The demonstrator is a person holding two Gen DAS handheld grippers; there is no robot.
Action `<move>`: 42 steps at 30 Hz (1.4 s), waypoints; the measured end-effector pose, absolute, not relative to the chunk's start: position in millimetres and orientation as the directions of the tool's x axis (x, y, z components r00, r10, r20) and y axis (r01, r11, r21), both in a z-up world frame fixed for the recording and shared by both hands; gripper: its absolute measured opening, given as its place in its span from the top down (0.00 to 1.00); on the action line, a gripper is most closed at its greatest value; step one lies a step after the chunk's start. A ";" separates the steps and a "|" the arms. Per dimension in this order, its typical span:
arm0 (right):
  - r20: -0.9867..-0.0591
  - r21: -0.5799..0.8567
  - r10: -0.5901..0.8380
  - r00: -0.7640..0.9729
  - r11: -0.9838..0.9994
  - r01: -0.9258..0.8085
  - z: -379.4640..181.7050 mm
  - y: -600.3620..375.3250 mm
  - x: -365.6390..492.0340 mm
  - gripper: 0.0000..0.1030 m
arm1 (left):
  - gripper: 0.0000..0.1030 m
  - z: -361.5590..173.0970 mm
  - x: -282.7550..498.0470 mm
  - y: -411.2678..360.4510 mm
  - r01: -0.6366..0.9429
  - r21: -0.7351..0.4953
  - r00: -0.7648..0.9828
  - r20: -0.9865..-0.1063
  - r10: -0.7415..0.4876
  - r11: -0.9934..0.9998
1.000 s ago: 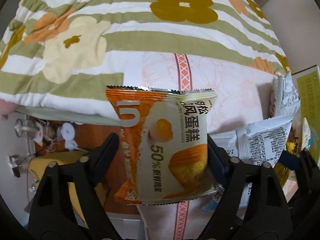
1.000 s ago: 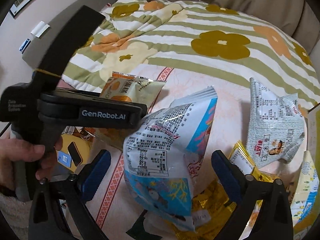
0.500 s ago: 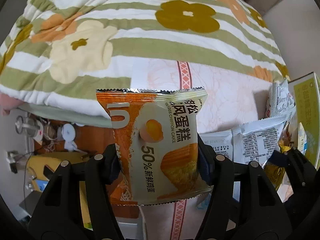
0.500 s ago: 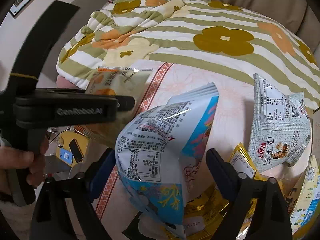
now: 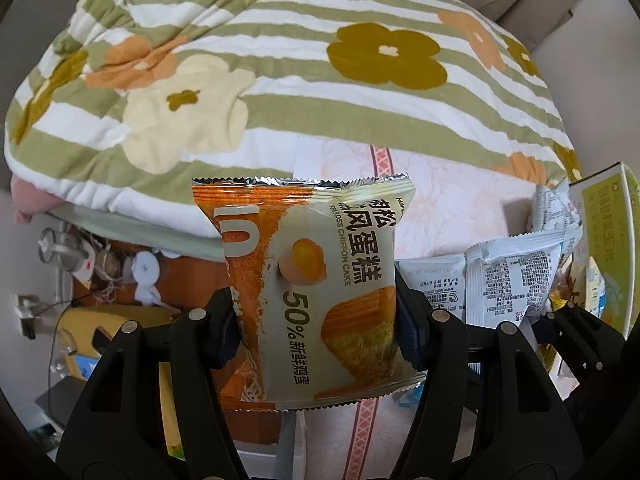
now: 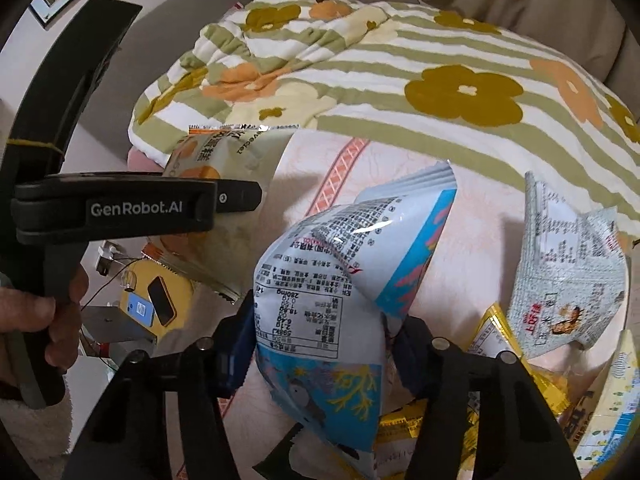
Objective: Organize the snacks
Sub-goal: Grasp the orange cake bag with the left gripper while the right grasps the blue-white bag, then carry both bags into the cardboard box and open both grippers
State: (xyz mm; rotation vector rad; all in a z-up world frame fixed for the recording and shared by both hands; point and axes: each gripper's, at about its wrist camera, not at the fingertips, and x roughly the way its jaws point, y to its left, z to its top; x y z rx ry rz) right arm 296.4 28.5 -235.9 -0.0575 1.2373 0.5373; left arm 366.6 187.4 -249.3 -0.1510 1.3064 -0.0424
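At the centre of the left wrist frame, the left gripper [image 5: 318, 326] pinches an orange chiffon cake packet [image 5: 310, 280] upright between its closed-in pads, in front of the flowered quilt [image 5: 280, 80]. In the right wrist frame, that packet shows at left, the right gripper [image 6: 322, 354] clamps a blue-and-white snack bag [image 6: 340, 300] at lower centre, and a pale snack pouch [image 6: 568, 272] lies on the pink sheet [image 6: 472, 216] at right.

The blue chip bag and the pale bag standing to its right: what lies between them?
In the right wrist view, only bare pink bedsheet separates the blue chip bag from the pale bag.

Blue snack bag [image 6: 340, 304] between tongs [image 6: 320, 356]
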 end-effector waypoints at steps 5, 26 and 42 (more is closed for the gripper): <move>-0.890 0.237 0.367 0.272 0.879 -0.413 -209.5 25.2 289.7 0.47 | 0.43 -215.5 361.8 186.8 -0.045 -0.127 0.320 -0.942 -0.106 0.991; -0.768 0.199 0.288 0.572 0.956 -0.215 -65.3 -120.3 236.4 0.47 | 0.43 -62.6 335.7 47.5 0.205 -0.163 0.535 -0.807 -0.250 0.965; -0.779 0.172 0.219 0.588 0.976 -0.136 -59.1 -344.4 193.8 0.47 | 0.43 -83.6 294.5 -183.8 0.245 -0.230 0.469 -0.822 -0.323 0.942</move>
